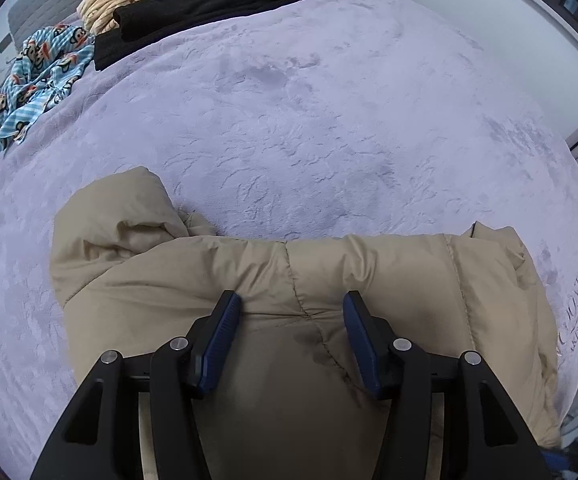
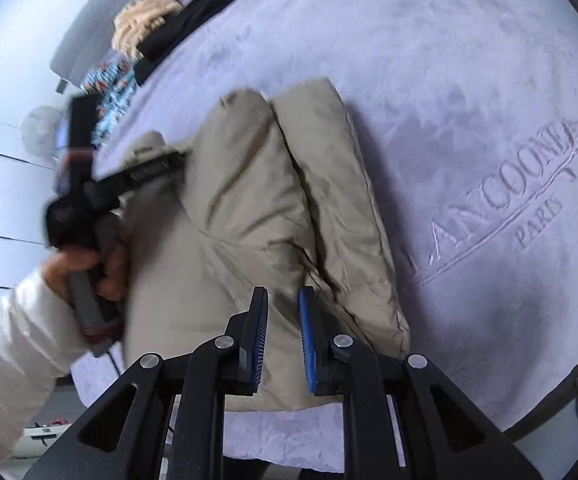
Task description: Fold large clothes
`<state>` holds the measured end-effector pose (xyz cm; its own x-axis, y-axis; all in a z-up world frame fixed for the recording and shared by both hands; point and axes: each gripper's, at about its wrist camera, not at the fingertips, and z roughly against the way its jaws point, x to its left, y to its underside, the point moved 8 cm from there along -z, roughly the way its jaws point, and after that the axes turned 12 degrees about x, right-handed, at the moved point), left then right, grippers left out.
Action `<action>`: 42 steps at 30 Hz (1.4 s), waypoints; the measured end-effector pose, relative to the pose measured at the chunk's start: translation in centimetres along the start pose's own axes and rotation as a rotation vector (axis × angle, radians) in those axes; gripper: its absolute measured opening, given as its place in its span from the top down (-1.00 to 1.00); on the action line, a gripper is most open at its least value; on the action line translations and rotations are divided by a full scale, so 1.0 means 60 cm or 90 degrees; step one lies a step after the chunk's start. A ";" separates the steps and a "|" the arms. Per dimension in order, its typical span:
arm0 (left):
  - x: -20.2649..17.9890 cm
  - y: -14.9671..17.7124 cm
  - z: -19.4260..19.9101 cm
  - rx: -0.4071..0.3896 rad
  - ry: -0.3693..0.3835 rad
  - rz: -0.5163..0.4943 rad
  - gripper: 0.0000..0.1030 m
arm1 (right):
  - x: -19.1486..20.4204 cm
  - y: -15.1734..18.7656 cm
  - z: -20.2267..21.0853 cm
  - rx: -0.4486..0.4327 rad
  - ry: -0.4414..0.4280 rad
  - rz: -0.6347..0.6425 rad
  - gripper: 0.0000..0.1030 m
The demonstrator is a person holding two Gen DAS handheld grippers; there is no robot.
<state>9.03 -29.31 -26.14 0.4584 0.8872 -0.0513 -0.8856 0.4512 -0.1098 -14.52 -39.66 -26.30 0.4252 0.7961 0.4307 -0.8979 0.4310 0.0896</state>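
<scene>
A beige padded jacket [image 1: 289,300] is spread near the edge of a lilac bedspread [image 1: 289,120], its lower part cut off by the frame. The left gripper [image 1: 292,300] is held wide open above it, gripping nothing. The right gripper [image 2: 283,294] is seen only narrowly parted — empty too. Beyond, black clothes [image 1: 209,4] (folded) are seen; the left gripper is blurred in the right view.

Beige puffer jacket [image 1: 297,320] folded, bunched; lying on bed
</scene>
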 end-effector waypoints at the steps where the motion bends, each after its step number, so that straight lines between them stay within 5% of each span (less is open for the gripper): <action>1: 0.003 0.001 0.009 0.000 0.004 0.005 -0.08 | -0.005 0.005 -0.014 0.012 -0.006 -0.010 0.68; 7: 0.033 0.048 0.086 -0.021 0.005 0.005 -0.08 | -0.013 0.011 -0.023 0.015 -0.032 -0.014 0.68; 15: 0.092 0.214 0.100 0.028 0.017 0.033 -0.09 | -0.036 0.018 -0.025 0.027 -0.038 -0.018 0.68; 18: 0.103 0.254 0.088 0.047 0.013 0.059 -0.36 | -0.025 0.016 -0.025 0.035 -0.028 -0.011 0.68; 31: 0.113 0.284 0.143 0.044 0.008 0.107 -0.36 | 0.030 -0.001 0.016 0.039 0.007 0.034 0.63; 32: 0.115 0.287 0.149 0.039 0.011 0.115 -0.50 | 0.034 -0.004 0.020 0.038 0.009 0.041 0.63; 33: 0.117 0.290 0.154 0.034 0.013 0.125 -0.92 | 0.037 -0.007 0.023 0.038 0.011 0.047 0.63; 34: 0.118 0.292 0.160 0.026 0.012 0.134 -1.00 | 0.041 -0.010 0.026 0.038 0.014 0.054 0.63; 42: 0.122 0.305 0.176 0.011 0.002 0.164 -1.00 | 0.047 -0.024 0.017 0.058 0.028 0.083 0.62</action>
<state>-4.60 -13.56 -18.06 0.2172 0.9729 -0.0788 -0.9745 0.2115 -0.0755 -12.14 -38.50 -24.32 0.3077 0.8611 0.4048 -0.9514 0.2848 0.1174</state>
